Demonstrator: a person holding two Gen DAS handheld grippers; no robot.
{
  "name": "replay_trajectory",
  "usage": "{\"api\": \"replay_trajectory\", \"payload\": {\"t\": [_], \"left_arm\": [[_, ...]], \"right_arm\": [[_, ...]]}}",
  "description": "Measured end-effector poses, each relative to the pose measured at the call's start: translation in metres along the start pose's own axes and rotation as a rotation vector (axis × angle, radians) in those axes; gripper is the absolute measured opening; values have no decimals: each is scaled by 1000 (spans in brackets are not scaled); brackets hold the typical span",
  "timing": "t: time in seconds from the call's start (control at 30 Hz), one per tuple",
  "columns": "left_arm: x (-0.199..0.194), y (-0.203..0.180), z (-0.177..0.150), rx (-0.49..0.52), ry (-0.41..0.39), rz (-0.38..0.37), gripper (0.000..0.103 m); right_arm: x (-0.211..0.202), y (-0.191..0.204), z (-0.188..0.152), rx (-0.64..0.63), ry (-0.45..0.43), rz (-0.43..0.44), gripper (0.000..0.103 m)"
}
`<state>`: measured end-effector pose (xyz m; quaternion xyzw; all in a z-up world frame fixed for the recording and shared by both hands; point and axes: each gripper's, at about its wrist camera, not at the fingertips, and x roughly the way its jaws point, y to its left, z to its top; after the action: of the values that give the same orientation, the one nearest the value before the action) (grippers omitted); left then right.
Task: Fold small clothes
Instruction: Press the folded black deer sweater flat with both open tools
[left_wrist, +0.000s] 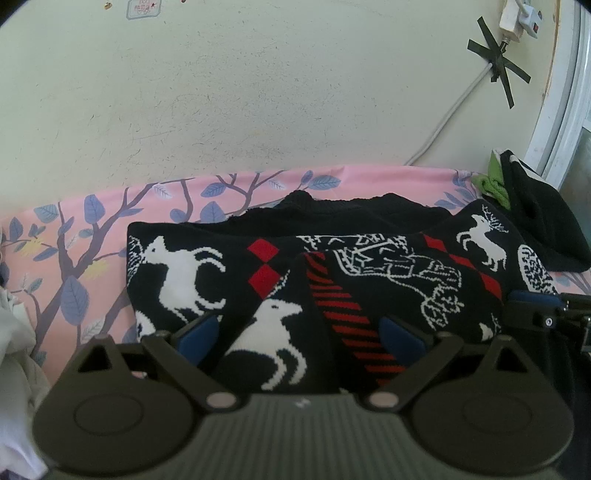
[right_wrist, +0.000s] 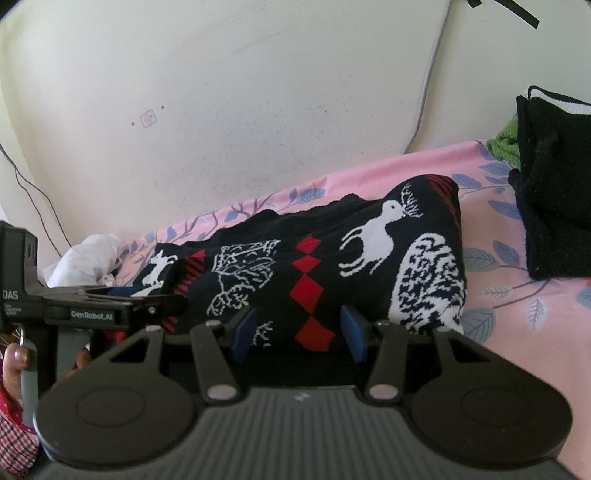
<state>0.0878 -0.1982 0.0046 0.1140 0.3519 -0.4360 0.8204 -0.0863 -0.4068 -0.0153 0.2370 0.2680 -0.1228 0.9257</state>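
Note:
A black knitted sweater (left_wrist: 369, 266) with white deer and red diamonds lies folded on the pink sheet. My left gripper (left_wrist: 301, 336) has its jaws set wide, and a flap of the sweater with a deer and red stripes fills the gap between its blue pads (left_wrist: 199, 332). My right gripper (right_wrist: 297, 330) holds the sweater's (right_wrist: 369, 240) near edge, with the red-diamond band squeezed between narrower jaws. Each gripper shows in the other's view: the right gripper (left_wrist: 535, 306) at the sweater's right end, the left gripper (right_wrist: 147, 295) at its left end.
The pink sheet (left_wrist: 92, 236) with a blue leaf print meets a cream wall just behind the sweater. A folded black garment (right_wrist: 554, 192) over something green (right_wrist: 506, 140) sits at the right. White cloth (right_wrist: 88, 258) lies crumpled at the left. A person's hand (right_wrist: 14, 365) grips the left handle.

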Motion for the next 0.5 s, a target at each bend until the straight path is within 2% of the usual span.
{"api": "replay_trajectory", "payload": {"t": [0.2,0.5], "left_arm": [[-1,0,0,-7,-5,-6,97],[-16,25,2,-135,-83,-111,97]], "right_arm": [[0,0,0,-1,0,0,42],[0,1,0,1,0,8,44]]}}
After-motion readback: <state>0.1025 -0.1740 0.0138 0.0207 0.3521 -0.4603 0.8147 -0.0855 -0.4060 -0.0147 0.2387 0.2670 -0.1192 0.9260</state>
